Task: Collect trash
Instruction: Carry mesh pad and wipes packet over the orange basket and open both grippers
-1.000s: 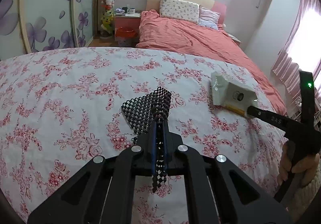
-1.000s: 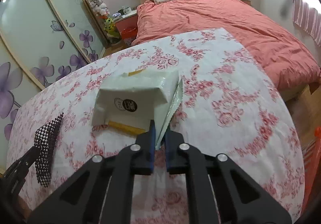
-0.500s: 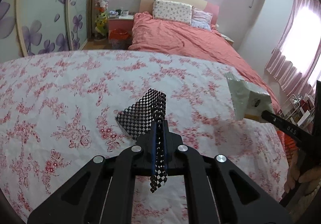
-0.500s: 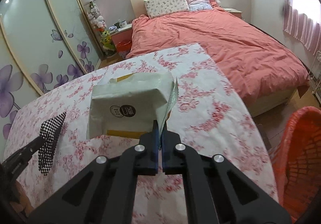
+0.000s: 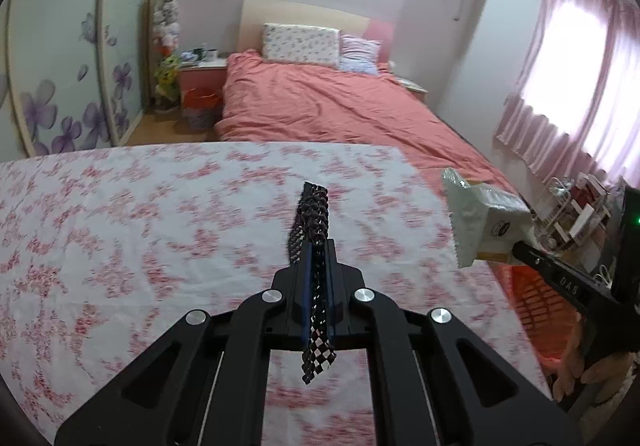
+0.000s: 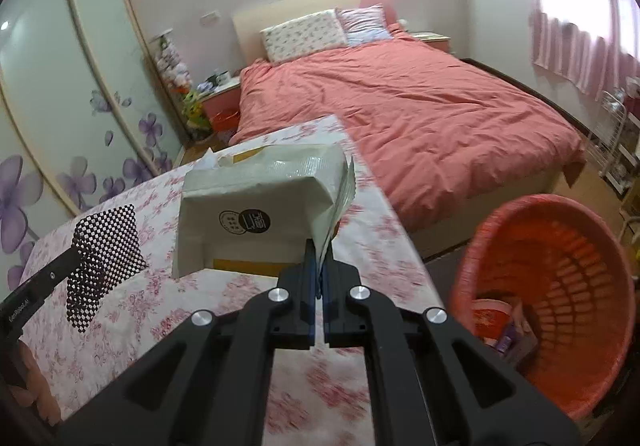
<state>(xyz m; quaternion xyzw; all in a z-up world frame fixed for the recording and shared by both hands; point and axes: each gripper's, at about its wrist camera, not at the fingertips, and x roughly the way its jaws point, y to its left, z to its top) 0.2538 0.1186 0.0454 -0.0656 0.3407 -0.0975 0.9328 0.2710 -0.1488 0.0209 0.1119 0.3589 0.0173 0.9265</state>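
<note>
Checkered wrapper (image 5: 314,222) pinched in left gripper (image 5: 316,246), pale packet (image 6: 256,214) clamped in right gripper (image 6: 318,266), floral tablecloth (image 5: 140,214) blurred, bedroom.

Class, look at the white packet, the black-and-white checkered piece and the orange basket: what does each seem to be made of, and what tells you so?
White packet with round logo: probably glossy plastic film; creased, shiny, serrated seal edge.
Black-and-white checkered piece: thin flexible wrapper or cloth; it droops limply, material unclear.
Orange openwork basket: likely moulded plastic; uniform colour, regular slots.
</note>
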